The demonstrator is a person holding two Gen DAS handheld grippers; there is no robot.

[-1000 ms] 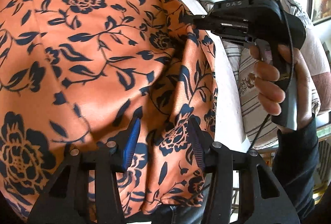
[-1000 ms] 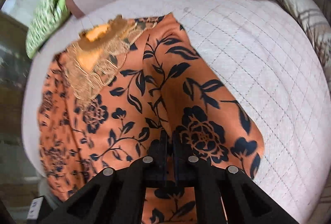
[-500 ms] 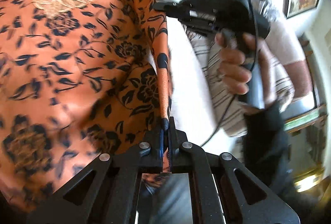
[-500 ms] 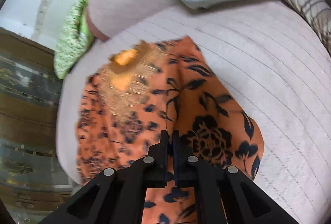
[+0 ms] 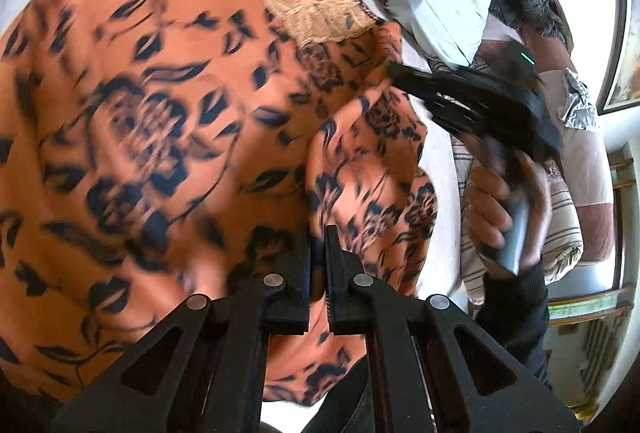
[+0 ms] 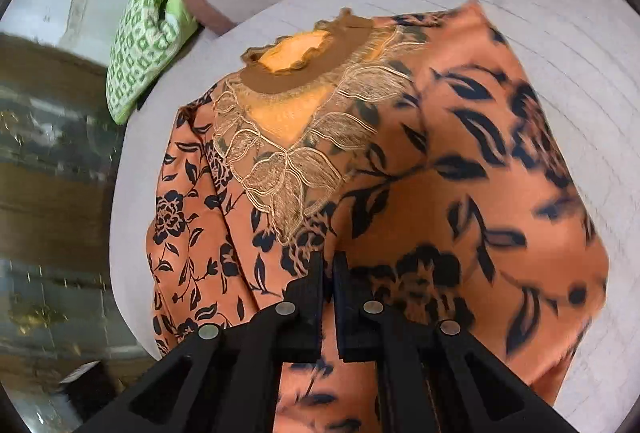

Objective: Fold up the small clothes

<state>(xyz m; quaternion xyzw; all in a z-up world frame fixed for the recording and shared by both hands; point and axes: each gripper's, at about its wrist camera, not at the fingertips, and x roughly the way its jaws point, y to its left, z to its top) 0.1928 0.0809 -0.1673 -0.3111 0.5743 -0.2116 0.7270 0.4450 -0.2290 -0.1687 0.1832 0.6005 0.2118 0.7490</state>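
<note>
Orange floral garment edge pinched between both grippers' fingers — left gripper, right gripper — clamped tight.

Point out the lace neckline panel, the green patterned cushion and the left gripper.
lace neckline panel (image 6: pixel 280 161): right wrist view, on the embroidered leaves below the neck opening.
green patterned cushion (image 6: pixel 140 41): right wrist view, on its checked face.
left gripper (image 5: pixel 318 245): left wrist view, between the fingertips pinching the orange fabric.
</note>
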